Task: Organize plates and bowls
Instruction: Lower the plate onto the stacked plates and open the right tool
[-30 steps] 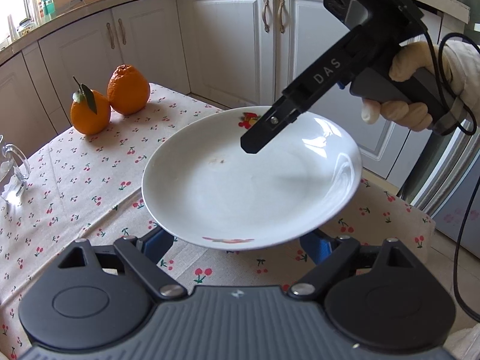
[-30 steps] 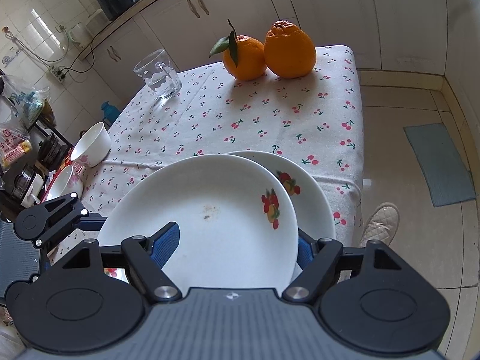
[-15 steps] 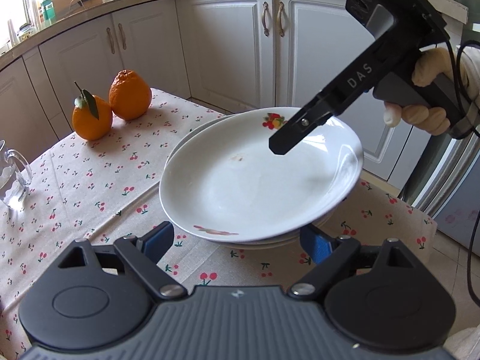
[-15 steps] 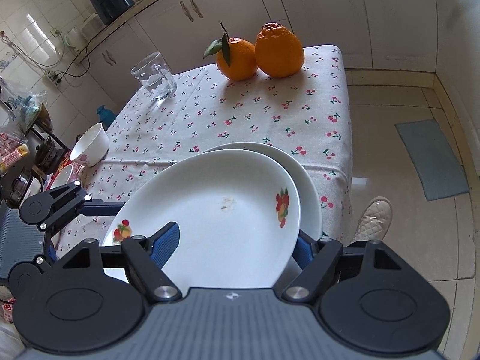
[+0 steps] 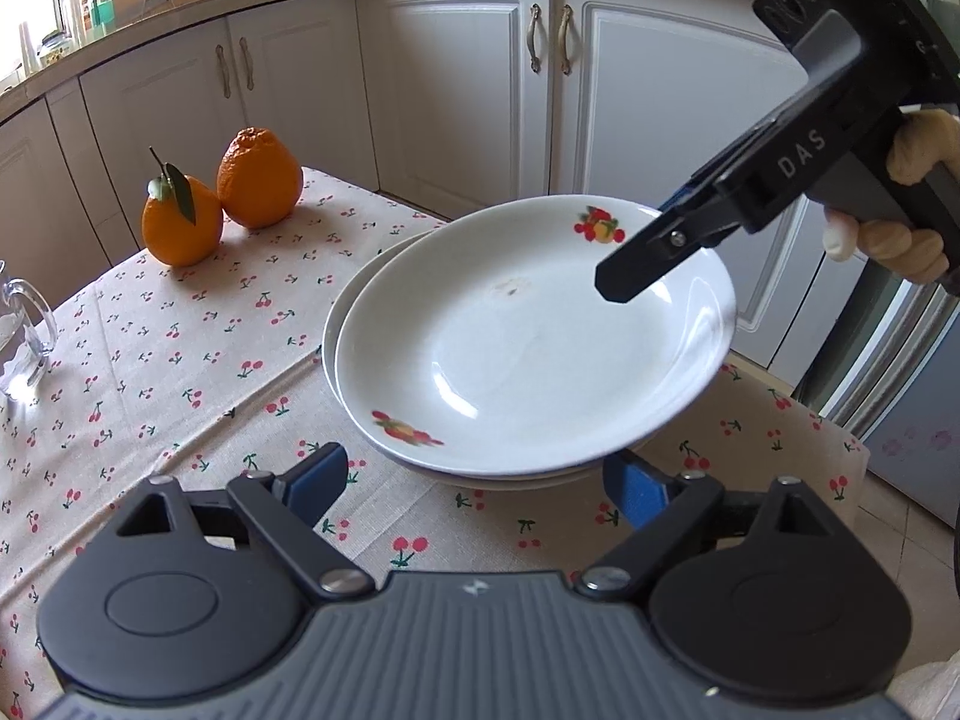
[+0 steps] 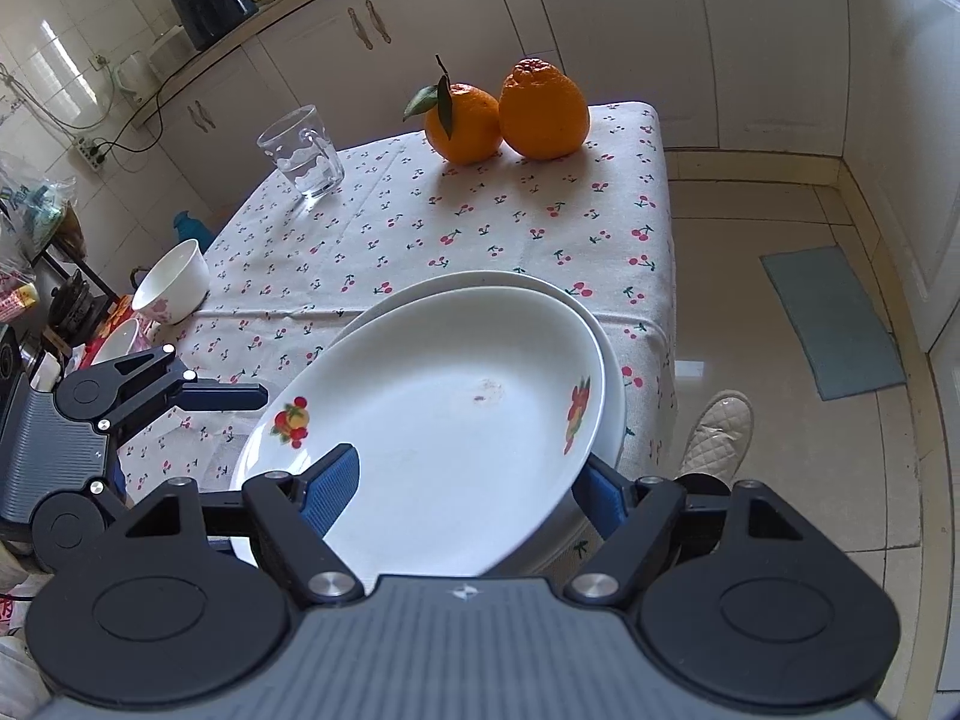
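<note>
Nearest the left wrist camera, the left gripper point(image 5: 474, 483) sits low over the tablecloth point(image 5: 180, 372) with its jaws opening; the near rim of the stacked plates lies between its blue pads point(image 5: 312, 483), and those pads stand clear of the china. That reads as a release: the stack no longer needs support on this side.

Just beyond, the top plate point(image 5: 528, 354) rests tilted over the bottom plate point(image 5: 336, 312), nearly nested but offset, with a crescent of the lower rim showing at the left. Both sit near the table corner closest to the person, probably chosen as the stacking spot because it is within easy reach of both hands.

On the far side of the stack, the right gripper point(image 6: 468, 486) straddles the top plate's rim, one pad point(image 6: 333, 480) above the inside surface and the other below at the edge. Whether the pads press the china I cannot tell from either view. My judgement is that it is there to steady the plate while it settles level.

Farther left in the right wrist view, two bowls point(image 6: 171, 282) wait by the table edge, not yet gathered. Beyond them stand a glass mug point(image 6: 303, 153) and two oranges point(image 6: 510, 111), well apart from the stack, with white cabinets point(image 5: 468, 90) behind.
</note>
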Demonstrator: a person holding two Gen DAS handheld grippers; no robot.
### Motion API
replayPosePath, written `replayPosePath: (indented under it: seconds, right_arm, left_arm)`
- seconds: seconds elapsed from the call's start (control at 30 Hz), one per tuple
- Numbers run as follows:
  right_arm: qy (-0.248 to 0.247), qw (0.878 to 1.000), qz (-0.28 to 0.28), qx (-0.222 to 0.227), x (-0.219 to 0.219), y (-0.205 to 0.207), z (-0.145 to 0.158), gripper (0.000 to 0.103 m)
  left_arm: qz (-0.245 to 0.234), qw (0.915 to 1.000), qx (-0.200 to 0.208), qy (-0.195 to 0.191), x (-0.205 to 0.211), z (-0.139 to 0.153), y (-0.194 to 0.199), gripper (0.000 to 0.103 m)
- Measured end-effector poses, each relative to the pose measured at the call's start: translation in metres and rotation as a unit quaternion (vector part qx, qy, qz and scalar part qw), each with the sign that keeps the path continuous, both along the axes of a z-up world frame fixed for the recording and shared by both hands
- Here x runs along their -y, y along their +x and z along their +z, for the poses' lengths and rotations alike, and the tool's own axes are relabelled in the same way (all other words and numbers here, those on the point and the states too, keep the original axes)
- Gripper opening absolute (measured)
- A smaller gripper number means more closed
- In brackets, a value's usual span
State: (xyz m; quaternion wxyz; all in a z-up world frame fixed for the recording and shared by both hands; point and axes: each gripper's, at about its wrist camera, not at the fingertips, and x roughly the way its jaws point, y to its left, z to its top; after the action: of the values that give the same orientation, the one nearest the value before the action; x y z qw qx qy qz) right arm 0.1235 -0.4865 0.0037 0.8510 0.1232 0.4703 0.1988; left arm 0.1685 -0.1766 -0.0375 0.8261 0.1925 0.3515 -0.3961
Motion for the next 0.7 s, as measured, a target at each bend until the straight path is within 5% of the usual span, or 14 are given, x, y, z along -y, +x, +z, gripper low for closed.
replayPosePath:
  seconds: [0.7]
  right_arm:
    - [-0.075,0.997,-0.032,-0.004,-0.027,-0.009,0.001,0.082]
  left_arm:
    - [0.006,0.9999,-0.003,-0.010,-0.001,0.001,0.000,0.093]
